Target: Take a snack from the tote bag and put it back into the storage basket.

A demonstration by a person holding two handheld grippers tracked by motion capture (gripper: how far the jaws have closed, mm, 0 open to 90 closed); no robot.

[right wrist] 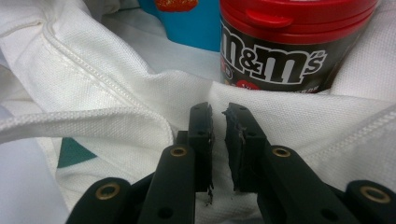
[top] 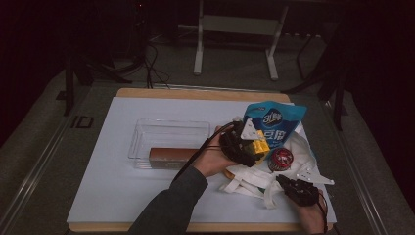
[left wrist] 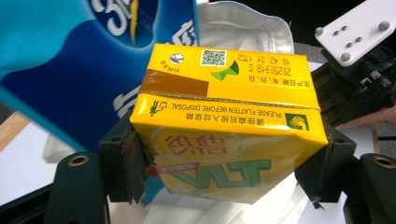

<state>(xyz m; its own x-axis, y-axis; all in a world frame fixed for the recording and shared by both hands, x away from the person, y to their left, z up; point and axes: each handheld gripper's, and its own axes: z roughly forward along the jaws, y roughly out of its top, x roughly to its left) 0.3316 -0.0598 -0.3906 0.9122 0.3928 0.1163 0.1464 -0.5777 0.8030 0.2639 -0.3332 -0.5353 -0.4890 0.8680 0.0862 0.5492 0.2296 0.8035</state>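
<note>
Left gripper (top: 248, 143), grasping the yellow drink carton (left wrist: 224, 126) across its width, carries it above the white cloth bag (top: 254, 182) at the right of the white board (top: 122, 186). Clear plastic bin (top: 169, 142) lies to the left of the carton, with a brown box (top: 171, 156) along its near wall; judged the likely destination. Carton's long axis runs away from the jaws, printed face toward the camera. Right gripper (right wrist: 218, 140), nearly closed on a fold of the bag, sits near and right, just before the red-lidded candy jar (right wrist: 285, 42). Blue snack pouch (top: 275, 122) stands beyond.
</note>
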